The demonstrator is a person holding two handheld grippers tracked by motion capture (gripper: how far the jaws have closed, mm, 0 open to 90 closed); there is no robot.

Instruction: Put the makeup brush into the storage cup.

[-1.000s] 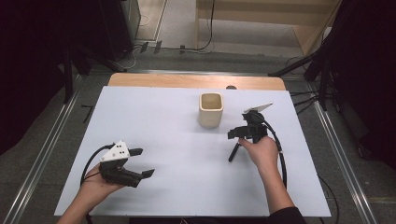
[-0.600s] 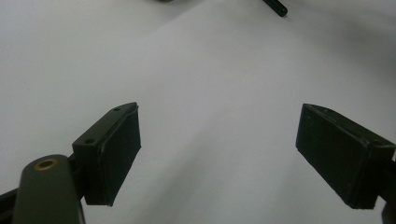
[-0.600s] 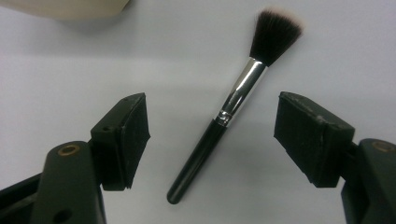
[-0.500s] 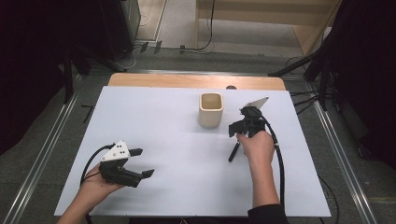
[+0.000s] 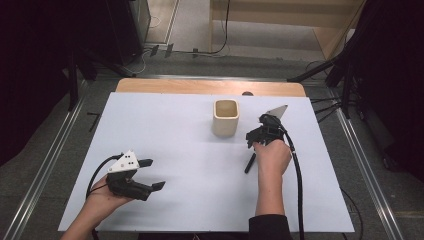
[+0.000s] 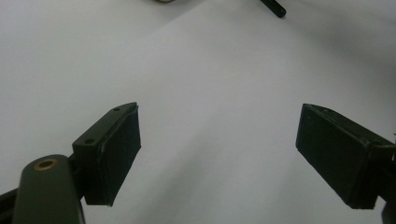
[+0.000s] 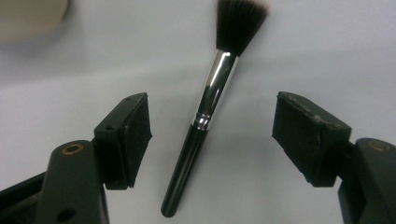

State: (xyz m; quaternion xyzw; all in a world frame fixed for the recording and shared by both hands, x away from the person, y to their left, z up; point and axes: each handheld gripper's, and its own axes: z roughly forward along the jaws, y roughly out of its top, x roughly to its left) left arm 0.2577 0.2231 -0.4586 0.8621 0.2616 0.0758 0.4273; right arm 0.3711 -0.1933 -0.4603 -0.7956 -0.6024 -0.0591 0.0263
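While the right gripper (image 5: 256,139) is held low just beside the cup (image 5: 225,117) in the high view, the brush (image 5: 249,164) is seen lying flat on the white table (image 5: 165,125), near the cup's right side. The left gripper (image 5: 150,174) is kept well apart from the cup, jaws wide, nothing in them.

In the left gripper view, bare table is seen between the pads (image 6: 116,154).

In the right gripper view, the brush (image 7: 205,112) is framed by jaws that have just been closing a little but are not yet touching it. Reaching is judged the step in hand. Next, the jaws should be lowered and squeezed on the handle. The brush's long axis runs away from the gripper, its bristles pointing towards the cup's end of the table.

Lab, framed rig table (image 5: 200,145), floor cables (image 5: 200,50)
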